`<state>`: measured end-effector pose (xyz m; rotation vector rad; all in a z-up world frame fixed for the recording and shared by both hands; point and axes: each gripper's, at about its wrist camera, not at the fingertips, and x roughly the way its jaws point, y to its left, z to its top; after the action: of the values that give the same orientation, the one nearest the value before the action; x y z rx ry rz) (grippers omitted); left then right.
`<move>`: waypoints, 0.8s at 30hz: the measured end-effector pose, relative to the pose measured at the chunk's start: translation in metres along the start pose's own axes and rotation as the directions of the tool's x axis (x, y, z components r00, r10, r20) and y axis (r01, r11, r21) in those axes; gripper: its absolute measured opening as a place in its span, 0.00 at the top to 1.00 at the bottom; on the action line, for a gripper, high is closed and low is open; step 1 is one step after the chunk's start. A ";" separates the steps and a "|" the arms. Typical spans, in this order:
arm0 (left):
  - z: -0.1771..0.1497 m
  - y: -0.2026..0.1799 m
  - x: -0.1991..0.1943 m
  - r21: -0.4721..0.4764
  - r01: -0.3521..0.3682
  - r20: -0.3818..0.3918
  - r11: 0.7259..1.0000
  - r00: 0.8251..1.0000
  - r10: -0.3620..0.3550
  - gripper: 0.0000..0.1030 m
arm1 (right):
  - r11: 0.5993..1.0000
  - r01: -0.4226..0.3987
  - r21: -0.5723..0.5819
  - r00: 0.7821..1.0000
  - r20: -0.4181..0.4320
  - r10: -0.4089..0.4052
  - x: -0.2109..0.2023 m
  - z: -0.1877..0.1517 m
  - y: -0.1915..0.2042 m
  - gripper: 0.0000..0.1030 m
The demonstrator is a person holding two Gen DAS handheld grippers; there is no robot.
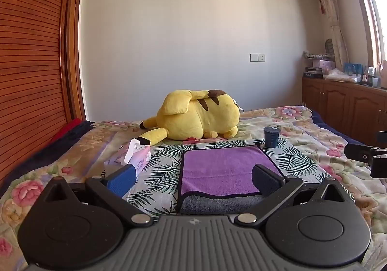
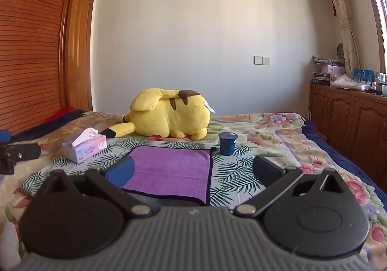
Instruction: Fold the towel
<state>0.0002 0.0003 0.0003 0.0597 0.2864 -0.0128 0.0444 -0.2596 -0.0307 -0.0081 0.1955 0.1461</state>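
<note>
Both grippers hang above the bed with their jaws spread wide and nothing between them: the left gripper (image 1: 194,175) sits over the near edge of the towel (image 1: 221,169), and the right gripper (image 2: 193,170) sits a little to the right of it, its left finger over the towel's purple face and its right finger over bare leaf-print cloth (image 2: 232,174). The main risk I judge from here is a pinch that takes too much or too little. The towel already lies in 2 layers, purple on top and a grey strip showing at the near edge, so a shallow bite could lift only the top layer and undo the fold, while a deep one could drag the leaf-print cloth up with it. A second risk is uneven grabs: the right gripper is offset past the towel's right edge, so the corners may not travel together and the next fold could skew. Just beyond the towel's far right corner stands a dark cup (image 2: 227,143), and a tissue box (image 2: 84,148) sits off its far left corner; a wide sweep could knock either. The plush (image 2: 169,113) lies farther back, well apart.
</note>
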 end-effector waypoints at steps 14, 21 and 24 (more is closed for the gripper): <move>0.001 0.000 -0.001 0.014 -0.002 0.010 1.000 1.000 0.002 0.16 | 1.000 0.001 -0.001 1.000 -0.005 -0.001 0.000 0.001 0.002 0.00; 0.001 0.000 -0.001 0.014 -0.002 0.010 1.000 1.000 0.001 0.16 | 1.000 0.001 0.000 1.000 -0.004 -0.001 0.001 0.000 0.001 0.00; 0.001 0.000 -0.001 0.013 -0.002 0.011 1.000 1.000 0.001 0.16 | 1.000 0.001 0.000 1.000 -0.004 -0.001 0.001 0.000 0.001 0.00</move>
<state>-0.0007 0.0003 0.0015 0.0731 0.2756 -0.0135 0.0456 -0.2579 -0.0307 -0.0086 0.2000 0.1456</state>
